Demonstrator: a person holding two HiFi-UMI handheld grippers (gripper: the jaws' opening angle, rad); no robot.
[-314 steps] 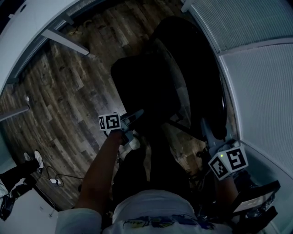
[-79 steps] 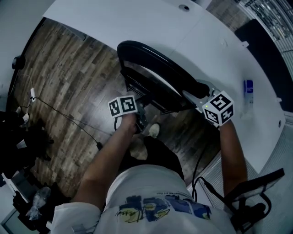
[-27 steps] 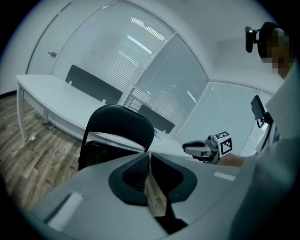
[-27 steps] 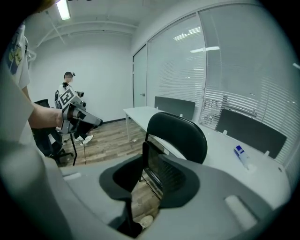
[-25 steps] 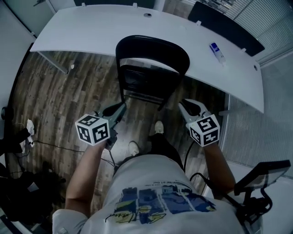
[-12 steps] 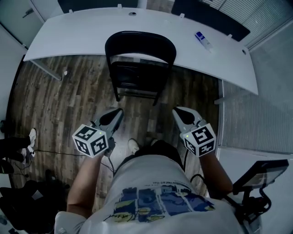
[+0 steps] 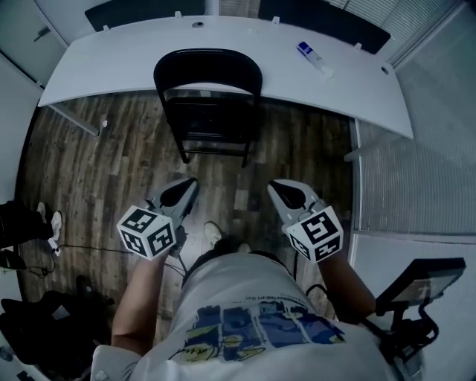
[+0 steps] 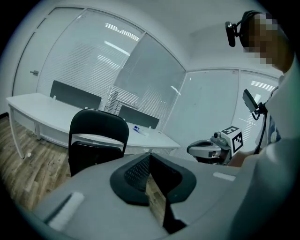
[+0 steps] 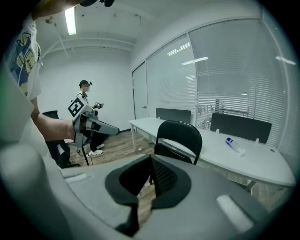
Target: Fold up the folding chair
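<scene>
The black folding chair (image 7: 208,97) stands upright against the near edge of the white table (image 7: 349,89), with its seat folded up flat under the backrest. Nothing is holding it. It also shows in the left gripper view (image 8: 96,140) and the right gripper view (image 9: 180,136). My left gripper (image 7: 184,190) and right gripper (image 7: 279,191) hover over the wood floor, side by side and well short of the chair. Both are shut and empty, the pads of each meeting (image 8: 150,161) (image 9: 151,171). Each gripper sees the other: right gripper (image 8: 206,149), left gripper (image 9: 101,126).
A small blue-and-white bottle (image 7: 314,59) lies on the table, and dark divider panels (image 7: 320,16) line its far edge. A monitor on a stand (image 7: 420,281) is at lower right. Another person (image 9: 86,117) stands at the far wall. Cables (image 7: 67,249) lie at left.
Both grippers have drawn back from the chair, which now sits farther off against the table. The right gripper's jaws, slightly apart a second ago, are closed.
</scene>
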